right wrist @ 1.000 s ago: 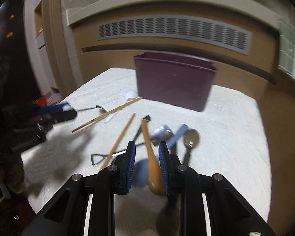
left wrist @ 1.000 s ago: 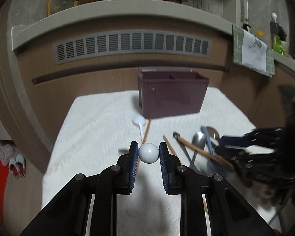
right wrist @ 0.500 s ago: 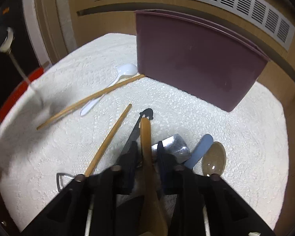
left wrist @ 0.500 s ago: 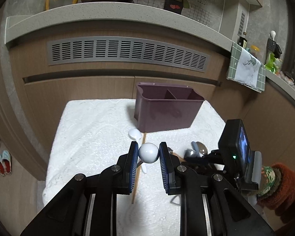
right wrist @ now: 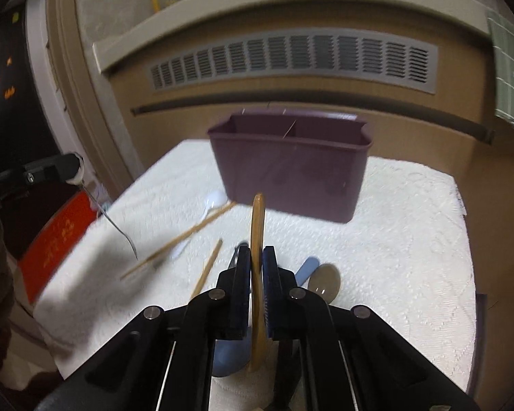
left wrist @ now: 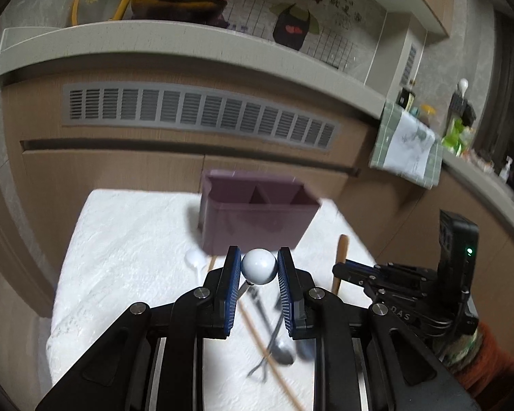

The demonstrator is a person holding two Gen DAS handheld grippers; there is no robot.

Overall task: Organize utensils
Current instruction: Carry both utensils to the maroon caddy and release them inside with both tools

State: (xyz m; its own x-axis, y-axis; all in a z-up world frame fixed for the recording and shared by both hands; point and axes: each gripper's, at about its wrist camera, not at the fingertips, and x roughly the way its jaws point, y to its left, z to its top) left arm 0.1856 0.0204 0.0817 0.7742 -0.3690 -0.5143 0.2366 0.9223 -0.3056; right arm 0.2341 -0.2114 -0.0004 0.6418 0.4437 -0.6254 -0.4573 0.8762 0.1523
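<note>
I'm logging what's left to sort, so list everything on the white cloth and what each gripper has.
Caddy: 1, purple, divided, back of the white cloth.
Plastic spoon: 1, white, on the cloth left of the caddy.
Chopsticks: 2, wooden, loose on the cloth.
Blue-handled spoon: 1, on the cloth, right of the right gripper.
Ball-ended metal utensil: 1, white ball, in the left gripper.
Wooden utensil: 1, tan, in the right gripper.
Left gripper: shut on the ball.
Right gripper: has just closed on the wooden utensil.

left gripper [left wrist: 259,267]: pads clamp a white ball-shaped handle end, raised
right gripper [right wrist: 256,263]: jaws just closed on a wooden handle
</note>
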